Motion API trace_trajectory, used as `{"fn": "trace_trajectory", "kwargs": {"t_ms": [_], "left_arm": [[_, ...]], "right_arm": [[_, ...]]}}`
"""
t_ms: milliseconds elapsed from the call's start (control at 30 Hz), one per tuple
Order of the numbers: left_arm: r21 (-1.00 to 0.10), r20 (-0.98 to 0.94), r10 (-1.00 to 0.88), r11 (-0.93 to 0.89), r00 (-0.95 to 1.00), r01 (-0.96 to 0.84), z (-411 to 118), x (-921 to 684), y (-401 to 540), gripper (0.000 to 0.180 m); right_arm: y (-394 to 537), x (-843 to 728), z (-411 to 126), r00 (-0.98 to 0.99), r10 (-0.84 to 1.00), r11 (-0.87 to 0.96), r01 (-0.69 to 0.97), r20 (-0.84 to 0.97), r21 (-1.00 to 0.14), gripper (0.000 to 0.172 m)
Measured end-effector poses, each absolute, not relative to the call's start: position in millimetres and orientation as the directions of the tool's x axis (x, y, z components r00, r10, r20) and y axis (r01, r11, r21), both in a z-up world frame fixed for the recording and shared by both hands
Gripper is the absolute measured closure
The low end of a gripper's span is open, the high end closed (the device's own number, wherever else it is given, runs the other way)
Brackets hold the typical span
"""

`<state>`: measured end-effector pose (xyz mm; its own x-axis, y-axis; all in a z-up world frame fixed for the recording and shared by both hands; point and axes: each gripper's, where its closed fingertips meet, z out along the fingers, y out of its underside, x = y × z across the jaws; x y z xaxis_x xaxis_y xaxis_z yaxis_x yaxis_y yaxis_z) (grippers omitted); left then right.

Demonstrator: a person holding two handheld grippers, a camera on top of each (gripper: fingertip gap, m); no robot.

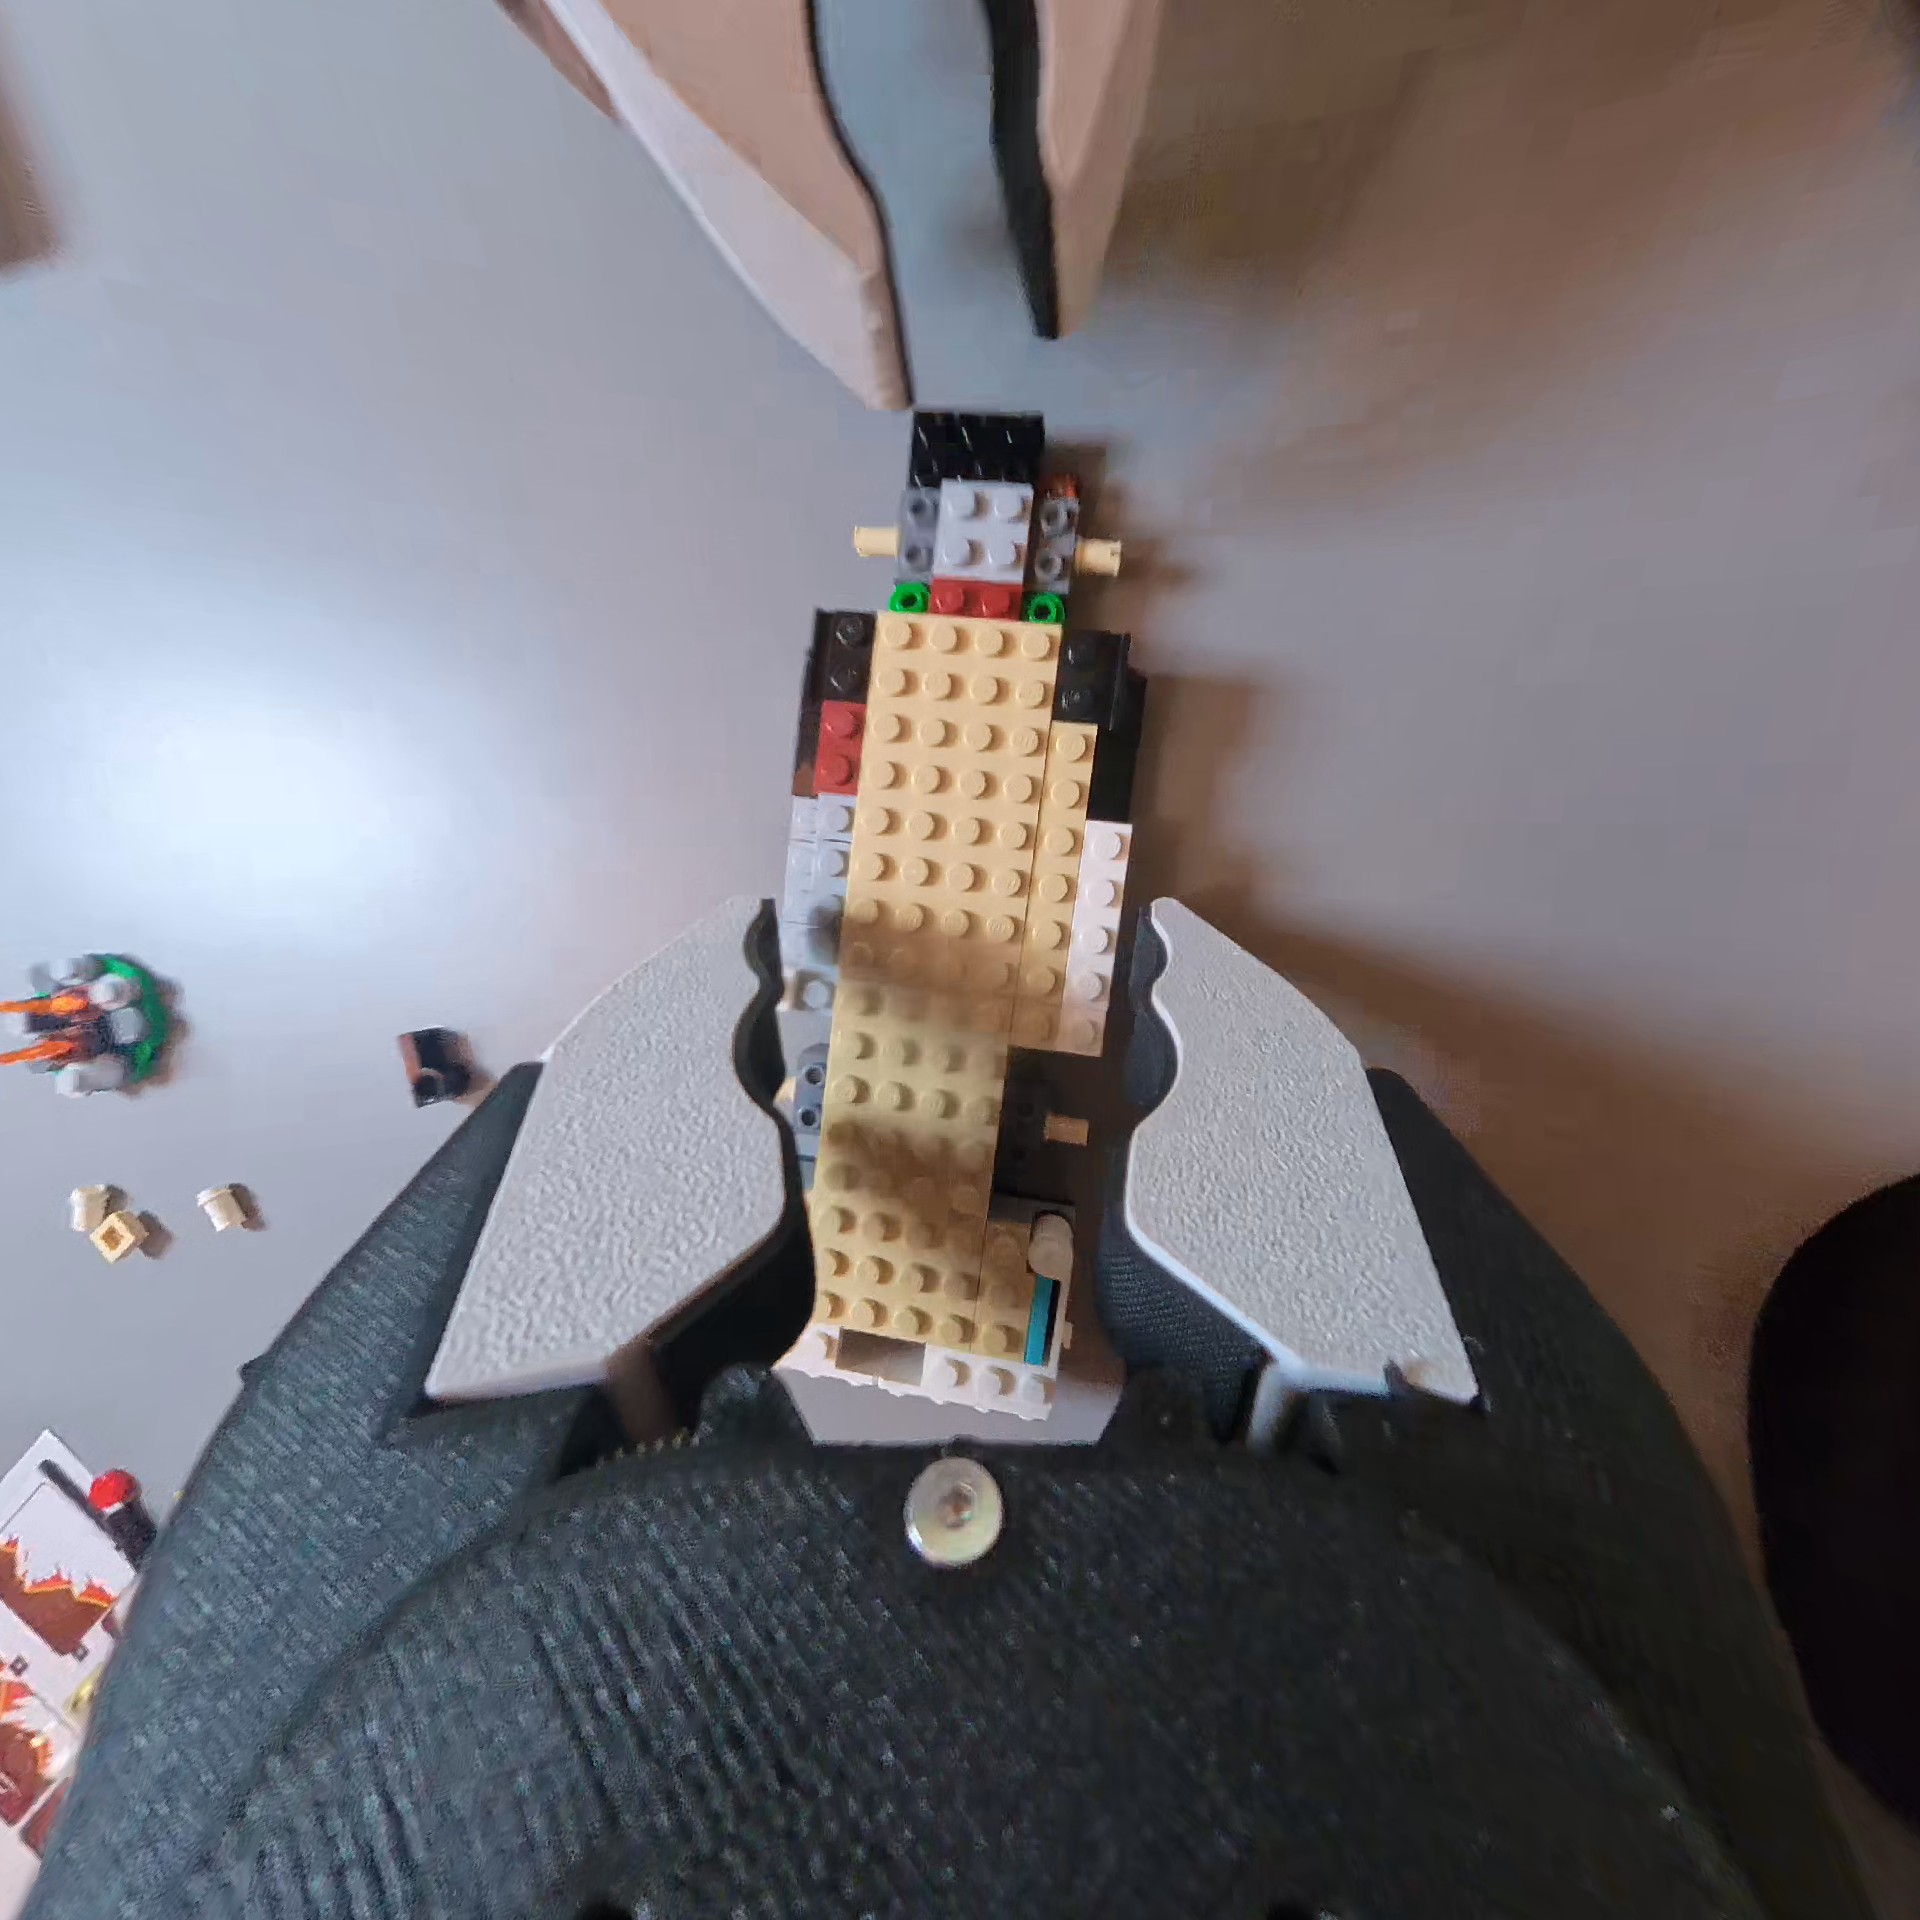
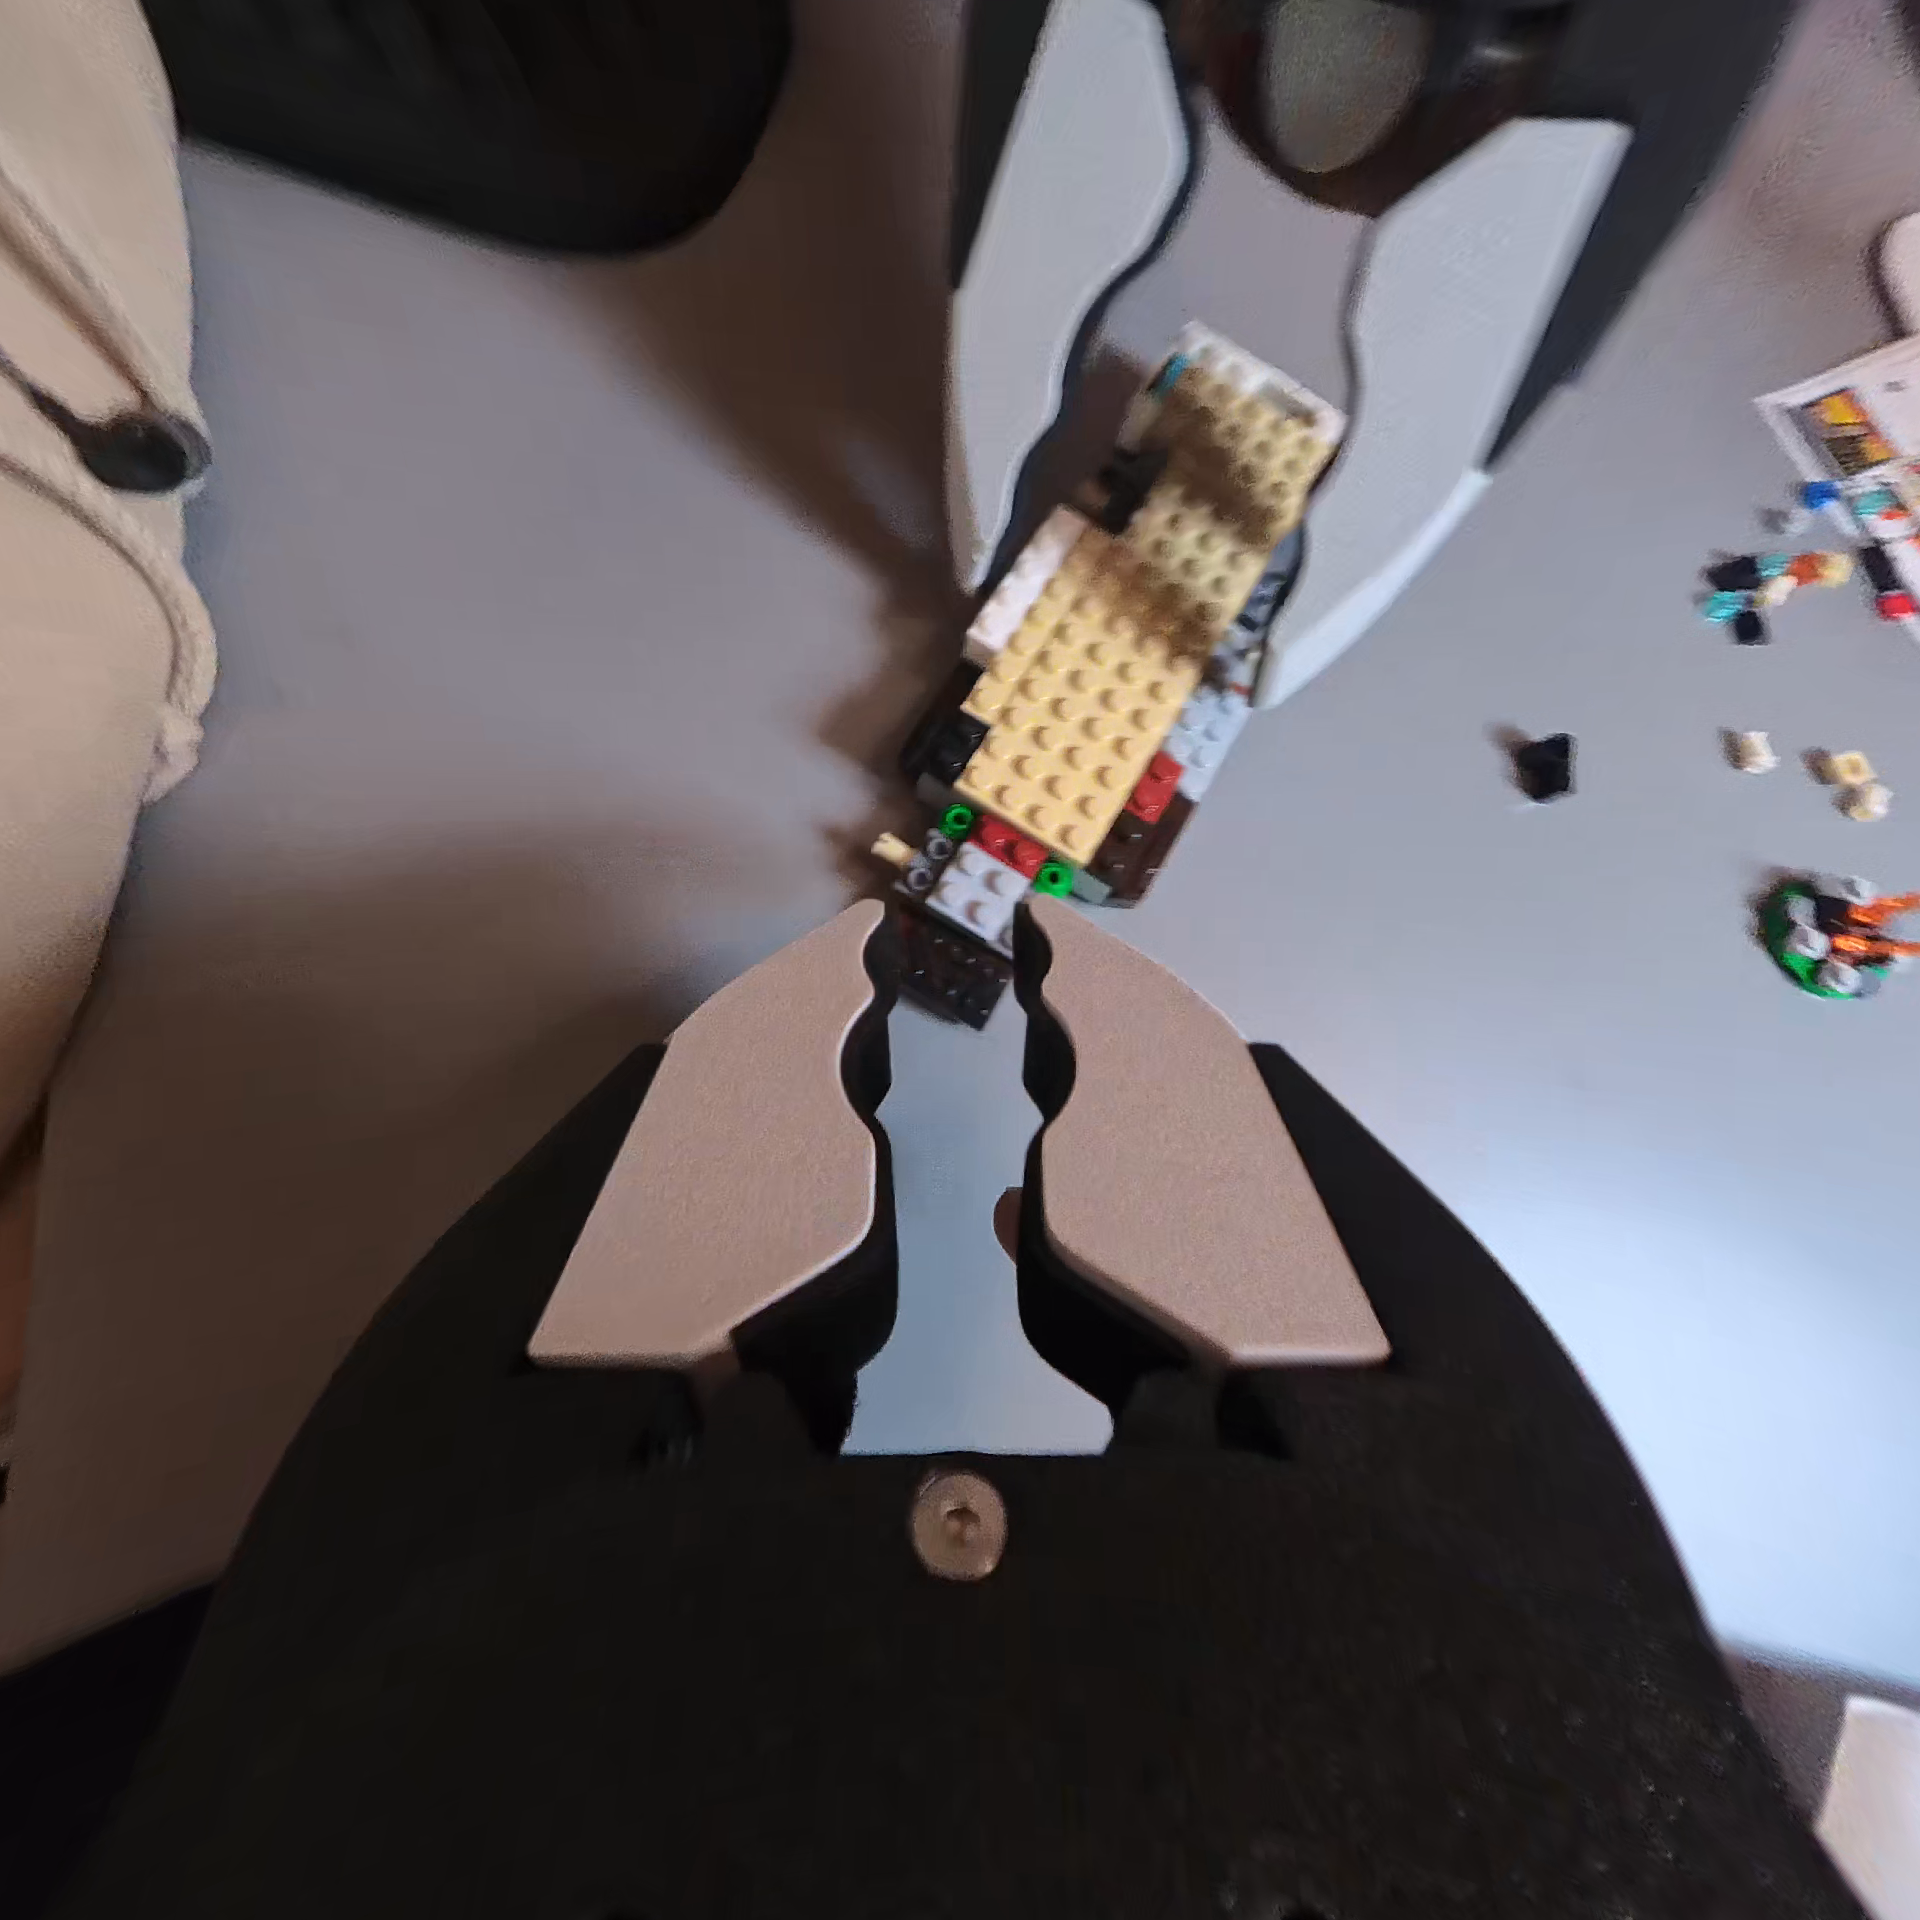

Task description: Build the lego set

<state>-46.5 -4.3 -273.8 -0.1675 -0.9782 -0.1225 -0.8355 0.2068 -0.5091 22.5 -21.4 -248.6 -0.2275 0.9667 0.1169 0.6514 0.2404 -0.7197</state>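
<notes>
On my left tongs' camera, far left on the grey surface (image 1: 312, 520), I see a small green, grey and orange brick cluster (image 1: 94, 1023), three loose tan studs (image 1: 156, 1216) below it, a printed sheet (image 1: 52, 1590) at the edge, and a small black piece (image 1: 436, 1065) nearer my tongs. My left tongs (image 1: 956, 935) are spread wide around the rear half of a long tan-topped brick model (image 1: 956, 831) lying flat on the surface; the left pad looks right against the grey side bricks, but on the right I cannot tell whether the pad touches. At the model's far end sits a black block (image 1: 977, 447). From the other camera, my right tongs (image 2: 951, 925) are narrowed around that black block (image 2: 951, 977), pads close on both sides; whether they press on it I cannot tell.
</notes>
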Motion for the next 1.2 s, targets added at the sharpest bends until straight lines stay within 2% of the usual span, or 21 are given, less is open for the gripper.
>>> {"fn": "trace_trajectory", "kwargs": {"t_ms": [167, 267, 333, 433, 600, 667, 767, 867, 1000, 1100, 1200], "left_arm": [[-0.714, -0.201, -0.978, 0.106, 0.057, -0.692, -230, -61, 3, 0.122], [-0.777, -0.215, -0.946, 0.016, 0.241, -0.630, -224, -83, 7, 0.128], [-0.796, -0.200, -0.921, -0.046, 0.334, -0.604, -230, -97, 4, 0.130], [-0.803, -0.164, -0.900, -0.116, 0.404, -0.585, -244, -110, -8, 0.131], [-0.833, -0.144, -0.869, -0.152, 0.474, -0.531, -254, -118, -13, 0.134], [-0.845, -0.130, -0.867, -0.158, 0.482, -0.511, -253, -118, -12, 0.136], [-0.855, -0.130, -0.863, -0.153, 0.489, -0.496, -252, -117, -12, 0.137], [-0.854, -0.124, -0.865, -0.156, 0.486, -0.496, -255, -118, -15, 0.137], [-0.853, -0.143, -0.865, -0.140, 0.482, -0.503, -255, -116, -15, 0.137], [-0.858, -0.145, -0.866, -0.131, 0.479, -0.497, -255, -114, -15, 0.137], [-0.862, -0.140, -0.864, -0.134, 0.483, -0.490, -255, -109, -14, 0.137]], "right_arm": [[33, 26, -237, -0.051, 0.990, 0.138, 0.605, 0.134, -0.784, 0.151], [78, 12, -239, 0.059, 0.981, 0.108, 0.616, 0.183, -0.780, 0.157], [98, -6, -244, 0.060, 0.980, 0.111, 0.632, 0.191, -0.767, 0.157], [113, -37, -259, -0.006, 0.983, 0.139, 0.678, 0.184, -0.722, 0.157], [116, -64, -284, -0.113, 0.985, 0.170, 0.798, 0.133, -0.578, 0.154], [117, -68, -287, -0.137, 0.980, 0.194, 0.817, 0.143, -0.543, 0.166], [106, -67, -286, -0.196, 0.969, 0.246, 0.806, 0.149, -0.539, 0.166], [78, -46, -277, -0.333, 0.920, 0.391, 0.737, 0.207, -0.551, 0.166], [44, 11, -270, -0.459, 0.831, 0.555, 0.678, 0.314, -0.482, 0.166], [21, 44, -277, -0.509, 0.799, 0.602, 0.670, 0.320, -0.435, 0.166], [9, 57, -284, -0.509, 0.803, 0.596, 0.673, 0.311, -0.438, 0.163]]}}
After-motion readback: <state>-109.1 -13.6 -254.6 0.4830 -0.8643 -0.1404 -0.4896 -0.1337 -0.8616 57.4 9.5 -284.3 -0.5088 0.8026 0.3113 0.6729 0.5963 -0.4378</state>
